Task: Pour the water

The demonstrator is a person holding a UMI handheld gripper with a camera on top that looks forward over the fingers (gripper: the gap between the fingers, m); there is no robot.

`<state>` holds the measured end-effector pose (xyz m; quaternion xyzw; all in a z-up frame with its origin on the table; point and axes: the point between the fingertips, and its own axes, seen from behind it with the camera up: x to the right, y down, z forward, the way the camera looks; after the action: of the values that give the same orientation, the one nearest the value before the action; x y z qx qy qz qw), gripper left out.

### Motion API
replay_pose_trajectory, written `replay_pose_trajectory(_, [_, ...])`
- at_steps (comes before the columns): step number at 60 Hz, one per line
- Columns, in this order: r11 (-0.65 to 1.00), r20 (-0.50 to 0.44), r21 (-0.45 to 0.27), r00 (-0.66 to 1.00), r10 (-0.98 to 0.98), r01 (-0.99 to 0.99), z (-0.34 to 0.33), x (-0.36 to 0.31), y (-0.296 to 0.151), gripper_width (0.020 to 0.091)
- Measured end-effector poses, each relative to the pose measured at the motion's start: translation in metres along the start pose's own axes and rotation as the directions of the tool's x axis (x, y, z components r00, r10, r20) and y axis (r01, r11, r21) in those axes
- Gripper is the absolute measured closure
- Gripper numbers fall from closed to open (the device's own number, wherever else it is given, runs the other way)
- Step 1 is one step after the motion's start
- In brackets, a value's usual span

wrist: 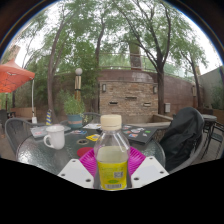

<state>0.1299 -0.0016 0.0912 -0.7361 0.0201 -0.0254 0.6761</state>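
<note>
Tall trees (110, 35) fill the upper part of the gripper view, with a brick structure (128, 92) standing beneath them at the far side of a patio. An orange umbrella (12, 76) shows off to the left. Nearer, a round glass-topped counter (40, 152) carries the things, and a dark backpack (183, 135) rests at its right side, leaning by a chair.

On the counter, well to the left of the jaws, a white mug (54, 136) stands upright with its handle turned outward. Some small colourful items (92, 131) lie farther back near the middle; what they are cannot be told.

The gripper (112, 165) has its jaws clamped on a clear plastic bottle (111, 155), which stands upright between the pink pads (88, 160), both pressing on its sides. The bottle bears a yellow label (112, 175) and a pale cap (111, 122) that is on.
</note>
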Motion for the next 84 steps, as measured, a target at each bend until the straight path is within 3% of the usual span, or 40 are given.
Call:
replay_pose_trajectory(7, [0.976, -0.041, 0.060, 0.977, -0.209, 0.212, 0.011, 0.004, -0.053, 0.0731])
replay_pose_trajectory(12, [0.898, -0.095, 0.127, 0.906, -0.412, 0.422, 0.030, -0.005, -0.121, 0.0734])
replay_pose_trajectory(16, [0.772, -0.129, 0.177, 0.792, -0.596, 0.610, 0.050, -0.029, -0.171, 0.0735])
replay_pose_trajectory(20, [0.547, -0.172, 0.173, 0.573, -0.802, 0.819, 0.081, -0.071, -0.203, 0.0736])
replay_pose_trajectory(28, [-0.025, -0.173, 0.125, -0.003, -0.985, 0.992, 0.134, -0.137, -0.174, 0.0737])
replay_pose_trajectory(35, [-0.516, -0.188, 0.090, -0.494, -0.849, 0.852, 0.161, -0.171, -0.128, 0.0736])
replay_pose_trajectory(40, [-0.666, -0.183, 0.084, -0.645, -0.742, 0.741, 0.167, -0.178, -0.109, 0.0737])
replay_pose_trajectory(41, [-0.686, -0.176, 0.109, -0.665, -0.726, 0.720, 0.180, -0.180, -0.110, 0.0737])
replay_pose_trajectory(49, [-0.803, -0.230, 0.074, -0.773, -0.591, 0.592, 0.184, -0.192, -0.109, 0.0735])
replay_pose_trajectory(60, [-0.786, -0.244, 0.080, -0.753, -0.611, 0.612, 0.188, -0.193, -0.114, 0.0734])
replay_pose_trajectory(66, [-0.636, -0.253, 0.109, -0.598, -0.761, 0.763, 0.184, -0.195, -0.140, 0.0736])
replay_pose_trajectory(68, [-0.514, -0.256, 0.118, -0.474, -0.842, 0.849, 0.180, -0.193, -0.158, 0.0733])
replay_pose_trajectory(69, [-0.425, -0.300, 0.094, -0.381, -0.875, 0.900, 0.165, -0.186, -0.162, 0.0734])
replay_pose_trajectory(75, [0.233, -0.172, 0.186, 0.265, -0.949, 0.954, 0.174, -0.158, -0.202, 0.0736])
replay_pose_trajectory(77, [0.498, -0.162, 0.207, 0.532, -0.831, 0.842, 0.148, -0.143, -0.191, 0.0732])
replay_pose_trajectory(78, [0.586, -0.076, 0.197, 0.609, -0.790, 0.786, 0.169, -0.140, -0.196, 0.0732])
replay_pose_trajectory(80, [0.769, -0.003, 0.187, 0.783, -0.622, 0.612, 0.167, -0.130, -0.185, 0.0733])
replay_pose_trajectory(84, [0.964, 0.183, 0.128, 0.950, -0.254, 0.233, 0.162, -0.133, -0.151, 0.0733])
